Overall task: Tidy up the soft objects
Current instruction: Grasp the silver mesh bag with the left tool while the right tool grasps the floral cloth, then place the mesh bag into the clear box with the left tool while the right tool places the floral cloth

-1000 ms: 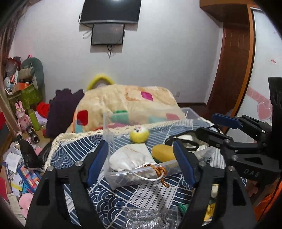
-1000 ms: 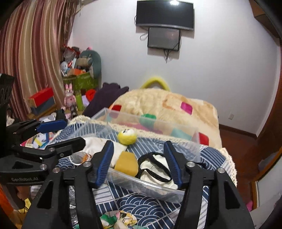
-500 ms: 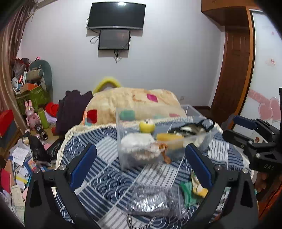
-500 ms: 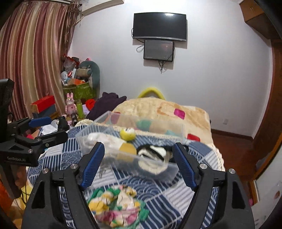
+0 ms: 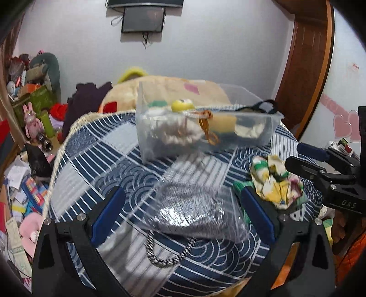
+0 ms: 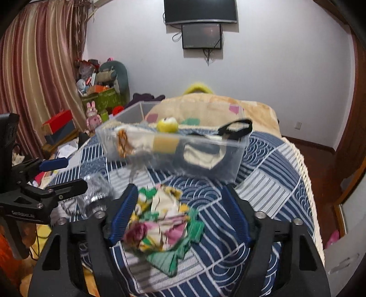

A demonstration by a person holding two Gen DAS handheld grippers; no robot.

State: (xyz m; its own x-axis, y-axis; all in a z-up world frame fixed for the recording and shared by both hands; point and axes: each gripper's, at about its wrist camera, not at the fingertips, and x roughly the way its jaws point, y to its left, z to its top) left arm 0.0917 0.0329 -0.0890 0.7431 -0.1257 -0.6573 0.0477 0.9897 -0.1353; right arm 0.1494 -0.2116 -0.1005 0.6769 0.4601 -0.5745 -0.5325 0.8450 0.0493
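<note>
- Your left gripper has its jaws spread wide around the silver pouch on the blue patterned cloth; the pads do not press it.
- Your right gripper has just been closing its jaws; the floral cloth lies between them, the left pad just beside it, grip not clear.
- The clear box beyond holds a yellow toy, a sponge and a white bag.

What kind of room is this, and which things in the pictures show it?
Most likely a lived-in bedroom: a bed with a blue patterned cover and a beige blanket, a wall-mounted television, striped curtains, and toys heaped in the corner.
</note>
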